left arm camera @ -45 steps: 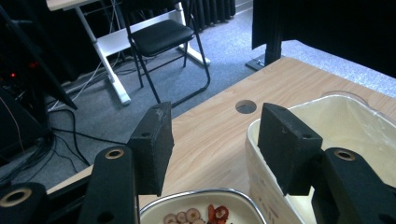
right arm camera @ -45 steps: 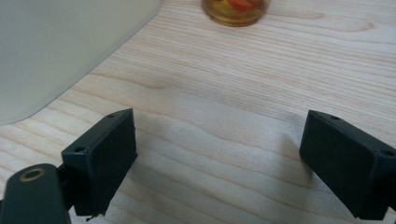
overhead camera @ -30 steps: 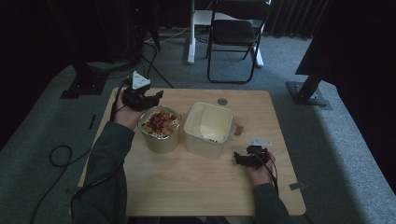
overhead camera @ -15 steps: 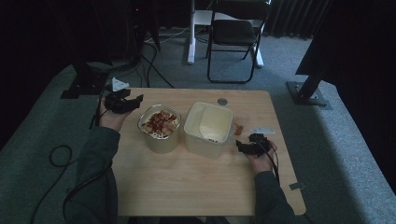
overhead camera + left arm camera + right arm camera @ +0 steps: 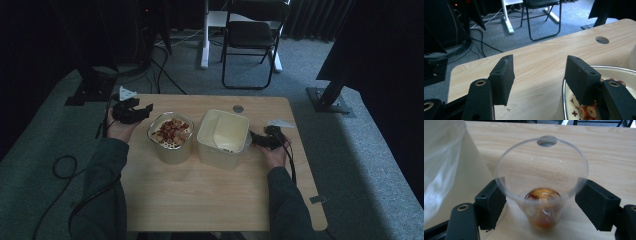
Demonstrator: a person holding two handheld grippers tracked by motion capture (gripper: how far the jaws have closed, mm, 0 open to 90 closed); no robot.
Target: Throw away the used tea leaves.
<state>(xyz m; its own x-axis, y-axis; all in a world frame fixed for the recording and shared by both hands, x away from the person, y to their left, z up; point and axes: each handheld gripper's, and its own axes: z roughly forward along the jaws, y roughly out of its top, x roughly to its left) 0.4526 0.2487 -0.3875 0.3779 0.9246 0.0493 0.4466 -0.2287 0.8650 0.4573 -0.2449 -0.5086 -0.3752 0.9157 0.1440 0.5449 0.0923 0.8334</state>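
Right gripper (image 5: pixel 540 202) had just been closing on a clear plastic cup (image 5: pixel 541 185) standing on the table (image 5: pixel 200 200) just beside the cream square tub (image 5: pixel 223 137); both pads appeared to meet the cup wall below the rim. Amber liquid sat in the cup's bottom. Judged: thin wall would buckle, so squeeze lightly, hold upright, lift straight.

Left gripper (image 5: pixel 131 111) stood half open, holding nothing, one jaw above the rim of the round bowl of cereal rings (image 5: pixel 171 135), the other over bare wood.

Room: tub wall close on the cup's one side, so draw away toward the table's right edge, which was near. A cable hole (image 5: pixel 238 108) lay beyond the cup. Front half of the table was open
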